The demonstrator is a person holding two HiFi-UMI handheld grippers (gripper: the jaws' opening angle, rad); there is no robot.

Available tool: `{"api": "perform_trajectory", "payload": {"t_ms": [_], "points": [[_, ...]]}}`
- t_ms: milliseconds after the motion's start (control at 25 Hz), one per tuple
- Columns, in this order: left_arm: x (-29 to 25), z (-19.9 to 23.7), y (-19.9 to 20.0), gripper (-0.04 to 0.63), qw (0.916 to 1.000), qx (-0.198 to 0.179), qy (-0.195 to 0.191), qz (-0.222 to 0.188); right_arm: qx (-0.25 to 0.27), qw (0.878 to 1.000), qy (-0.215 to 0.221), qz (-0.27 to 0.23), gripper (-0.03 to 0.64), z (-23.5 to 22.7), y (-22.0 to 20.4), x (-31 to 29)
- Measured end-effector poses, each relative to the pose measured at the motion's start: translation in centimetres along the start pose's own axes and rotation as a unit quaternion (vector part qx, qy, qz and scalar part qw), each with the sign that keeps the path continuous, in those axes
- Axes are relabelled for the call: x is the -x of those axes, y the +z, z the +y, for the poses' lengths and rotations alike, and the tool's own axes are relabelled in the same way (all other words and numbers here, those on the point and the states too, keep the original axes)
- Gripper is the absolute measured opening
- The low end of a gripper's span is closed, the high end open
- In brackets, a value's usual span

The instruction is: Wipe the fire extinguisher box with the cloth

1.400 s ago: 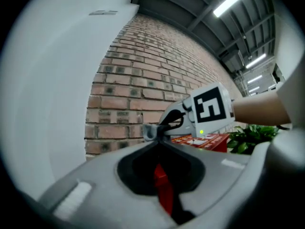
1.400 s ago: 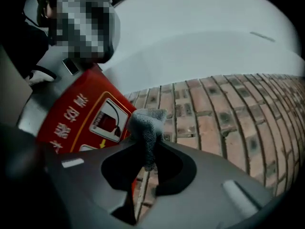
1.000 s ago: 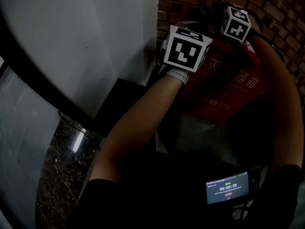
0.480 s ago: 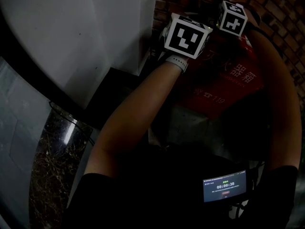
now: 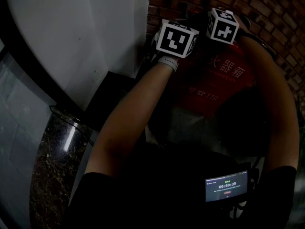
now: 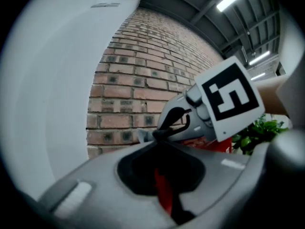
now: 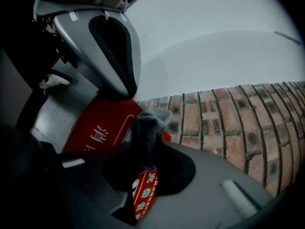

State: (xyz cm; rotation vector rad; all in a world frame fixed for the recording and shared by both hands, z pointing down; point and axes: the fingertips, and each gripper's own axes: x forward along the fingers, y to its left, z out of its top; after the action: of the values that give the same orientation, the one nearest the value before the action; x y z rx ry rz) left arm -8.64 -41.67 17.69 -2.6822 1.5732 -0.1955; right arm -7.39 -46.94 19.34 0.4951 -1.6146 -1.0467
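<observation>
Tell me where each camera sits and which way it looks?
Head view: on the head, looking down at the red box; both arms show.
Left gripper view: on the left tool, facing the brick wall; the right tool shows.
Right gripper view: on the right tool, facing its cloth and the wall; the left tool shows.
Shared: all three see the box.

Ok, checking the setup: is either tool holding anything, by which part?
The right tool pinches the grey cloth by a bunched fold, end poking past the jaws; the left tool holds nothing.
</observation>
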Motion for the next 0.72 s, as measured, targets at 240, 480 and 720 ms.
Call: {"api": "perform_trajectory", "payload": {"t_ms": [240,480,720], "points": [[1.0,0.0,-0.2,0.003,0.9996,-0.013,0.023,0.009,0.005,1.000,0.012,-0.023,0.044,2.0,1.5,2.6],[2.1,-0.5,-0.1,0.003,0.9989,-0.032,0.027,0.021,0.011,0.999,0.022,-0.030,0.044,3.0,2.1,4.5],[3.1,-0.8,0.9,0.003,0.9986,-0.036,0.034,0.016,0.011,0.998,0.037,-0.039,0.044,4.3,2.3,6.0]]}}
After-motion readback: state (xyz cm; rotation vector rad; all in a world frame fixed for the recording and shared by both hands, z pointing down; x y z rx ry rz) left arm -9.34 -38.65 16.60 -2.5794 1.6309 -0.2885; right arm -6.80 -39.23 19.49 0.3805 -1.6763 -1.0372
